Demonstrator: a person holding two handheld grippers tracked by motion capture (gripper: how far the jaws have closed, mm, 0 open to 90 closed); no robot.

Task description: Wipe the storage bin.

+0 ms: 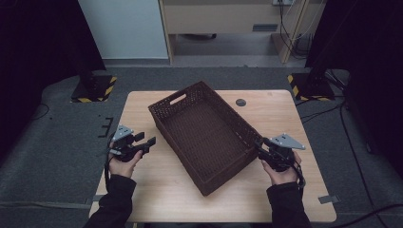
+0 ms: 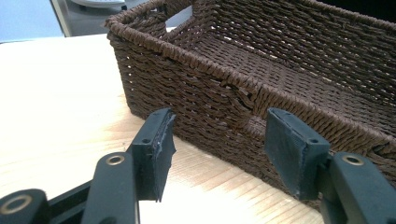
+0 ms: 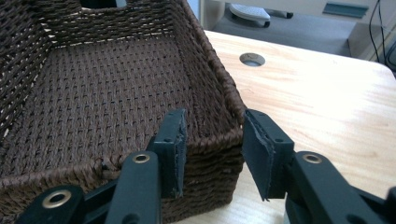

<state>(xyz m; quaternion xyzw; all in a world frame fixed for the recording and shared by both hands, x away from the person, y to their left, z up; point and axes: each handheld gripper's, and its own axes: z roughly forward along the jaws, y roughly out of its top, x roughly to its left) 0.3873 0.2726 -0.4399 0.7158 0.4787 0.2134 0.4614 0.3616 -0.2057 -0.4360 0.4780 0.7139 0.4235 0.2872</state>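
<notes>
Sitting askew in the middle of the wooden table (image 1: 157,190), the dark brown woven basket (image 1: 204,135) has nothing in it, and a handle slot is cut in its far end wall. Its long axis runs from the far left toward the near right of the tabletop.

At the basket's near right corner, the right gripper (image 1: 264,146) has its jaws parted to a moderate gap. In the right gripper view the corner rim of the basket (image 3: 93,93) rises between the two pads, one pad over the inside and the other over the outside; whether either touches the weave cannot be told.

On the other side, the left gripper (image 1: 149,140) hovers near the basket's long left wall, jaws wide apart, holding nothing. In the left gripper view that wall (image 2: 243,84) lies just ahead of the pads.

A small round grommet (image 1: 241,102) sits in the tabletop beyond the basket.
</notes>
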